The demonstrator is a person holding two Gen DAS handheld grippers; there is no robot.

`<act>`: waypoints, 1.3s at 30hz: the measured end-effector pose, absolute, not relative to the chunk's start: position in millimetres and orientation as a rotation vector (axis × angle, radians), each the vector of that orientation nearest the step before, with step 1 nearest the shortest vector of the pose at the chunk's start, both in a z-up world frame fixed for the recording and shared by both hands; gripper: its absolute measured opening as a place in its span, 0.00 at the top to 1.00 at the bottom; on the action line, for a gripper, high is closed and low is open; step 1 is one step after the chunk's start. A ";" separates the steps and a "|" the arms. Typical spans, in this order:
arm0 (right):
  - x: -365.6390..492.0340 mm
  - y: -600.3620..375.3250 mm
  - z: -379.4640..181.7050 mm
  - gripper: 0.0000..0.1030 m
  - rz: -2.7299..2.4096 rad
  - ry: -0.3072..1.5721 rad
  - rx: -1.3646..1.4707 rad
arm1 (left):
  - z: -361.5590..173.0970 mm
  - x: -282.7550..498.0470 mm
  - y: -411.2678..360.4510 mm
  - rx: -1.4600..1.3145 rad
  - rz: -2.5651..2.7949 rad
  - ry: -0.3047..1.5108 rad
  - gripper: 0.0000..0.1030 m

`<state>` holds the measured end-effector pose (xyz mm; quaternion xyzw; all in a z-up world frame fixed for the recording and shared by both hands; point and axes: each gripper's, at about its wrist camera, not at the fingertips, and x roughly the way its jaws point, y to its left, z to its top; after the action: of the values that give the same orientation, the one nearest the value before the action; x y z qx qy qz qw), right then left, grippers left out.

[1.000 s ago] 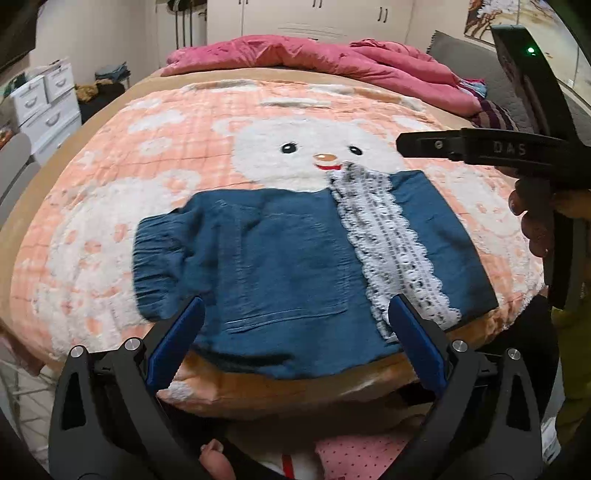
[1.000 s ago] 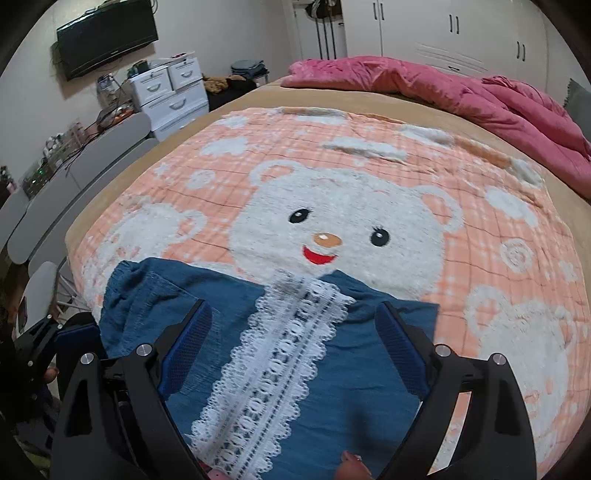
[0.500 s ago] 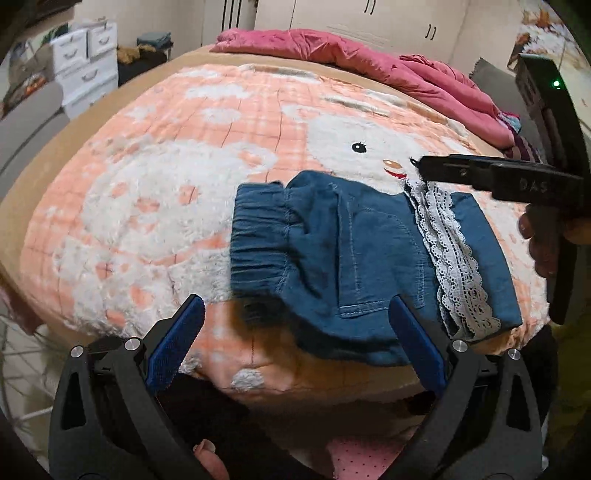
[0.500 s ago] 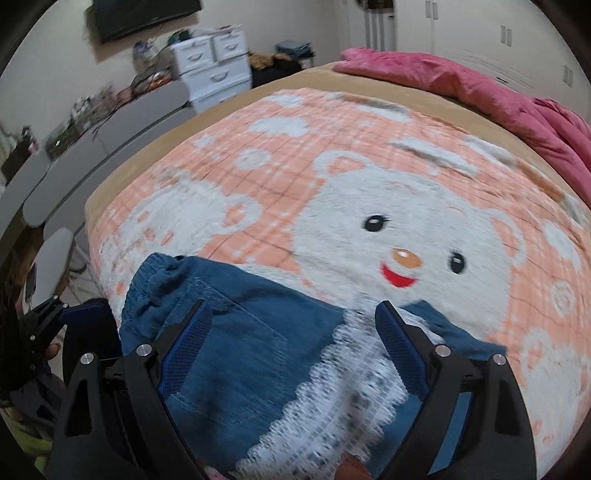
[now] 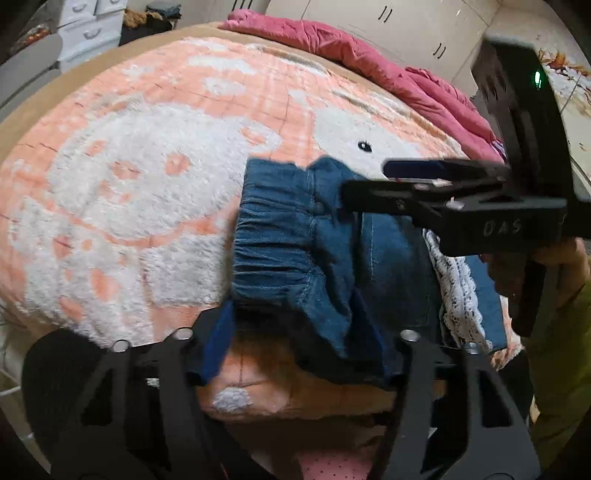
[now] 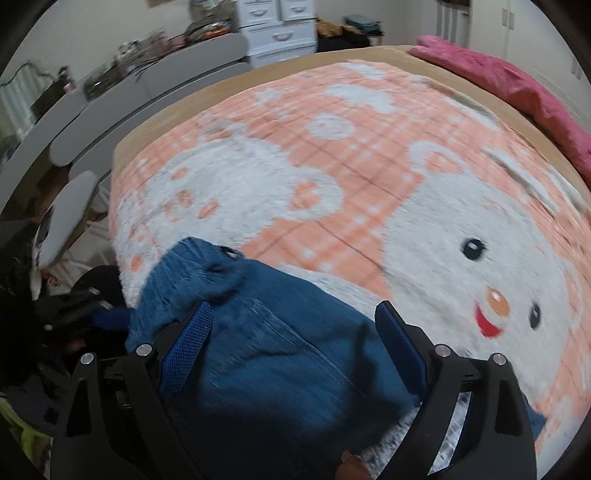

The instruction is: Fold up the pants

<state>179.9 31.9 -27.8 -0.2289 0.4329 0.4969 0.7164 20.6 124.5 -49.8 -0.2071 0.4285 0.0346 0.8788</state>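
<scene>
pants [image 5: 295, 243]: blue denim, lying on the bear blanket [image 5: 140, 192] near its front edge; elastic waistband bunched up just ahead of the left fingers, and the near hem droops down between them
left gripper [image 5: 303, 343]: fingers spread wide, straddling that drooping bit of denim, not pinching it as far as I can see
right gripper [image 6: 293, 332]: also spread wide, blue pads hovering over the denim with fabric filling the gap between them; contact is hard to call, it's blurry
left view only: the right gripper [image 5: 369, 184] from the side, reaching over the top edge of the waistband, plus the white lace strip [image 5: 458, 288] past the right finger
right view only: the bear face [image 6: 491, 295] beyond the right finger, and the dresser [image 6: 277, 26] at the far wall
</scene>
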 end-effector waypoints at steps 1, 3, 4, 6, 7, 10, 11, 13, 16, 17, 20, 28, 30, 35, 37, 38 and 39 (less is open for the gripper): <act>178.9 35.8 -28.8 0.13 1.117 0.961 -0.517 | -51.7 20.7 124.7 -0.435 0.067 0.893 0.53; 177.1 43.0 -32.4 0.24 1.150 0.967 -0.541 | -54.8 21.0 127.9 -0.450 0.058 0.893 0.56; 176.6 45.9 -34.4 0.29 1.164 0.972 -0.553 | -55.4 21.1 128.8 -0.455 0.055 0.892 0.56; 177.5 52.6 -40.2 0.32 1.182 0.981 -0.576 | -56.3 21.5 128.9 -0.454 0.054 0.890 0.56; 178.4 55.9 -43.1 0.35 1.185 0.986 -0.584 | -56.6 21.5 128.5 -0.452 0.055 0.890 0.56; 178.8 66.3 -55.0 0.52 1.213 1.020 -0.594 | -58.0 21.6 129.4 -0.462 0.057 0.893 0.56; 177.1 68.3 -58.4 0.58 1.223 1.022 -0.598 | -58.6 22.1 130.8 -0.468 0.058 0.894 0.56; 172.6 67.8 -59.0 0.79 1.262 1.007 -0.583 | -59.9 22.5 132.6 -0.484 0.055 0.896 0.55; 166.8 59.4 -50.3 0.88 1.278 0.969 -0.545 | -58.5 22.3 135.3 -0.499 0.049 0.892 0.51; 168.5 51.8 -43.7 0.92 1.286 0.960 -0.500 | -58.0 22.3 136.3 -0.505 0.048 0.889 0.48; 177.0 25.5 -25.4 0.95 1.334 0.937 -0.345 | -54.5 18.2 139.5 -0.553 0.028 0.870 0.35; 180.4 -20.8 0.3 0.96 1.357 0.856 -0.259 | -45.6 24.0 132.1 -0.590 -0.007 0.842 0.31; 182.8 -19.6 -3.7 0.95 1.324 0.874 -0.288 | -45.0 25.7 130.9 -0.572 0.015 0.850 0.39; 186.8 -8.5 -11.9 0.58 1.291 0.920 -0.331 | -52.3 18.0 136.7 -0.582 0.040 0.892 0.50; 186.4 0.7 -11.6 0.56 1.298 0.925 -0.351 | -53.2 13.0 141.2 -0.594 0.042 0.894 0.50; 185.1 7.6 -10.0 0.53 1.306 0.926 -0.368 | -52.7 10.2 143.0 -0.601 0.048 0.892 0.48; 183.8 13.9 -8.8 0.50 1.314 0.928 -0.385 | -52.9 7.6 145.8 -0.617 0.048 0.894 0.44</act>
<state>183.8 13.9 -8.8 -0.1711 0.4131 0.5845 0.6771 7.6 145.8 -52.9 -0.2934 0.4255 0.0226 0.8558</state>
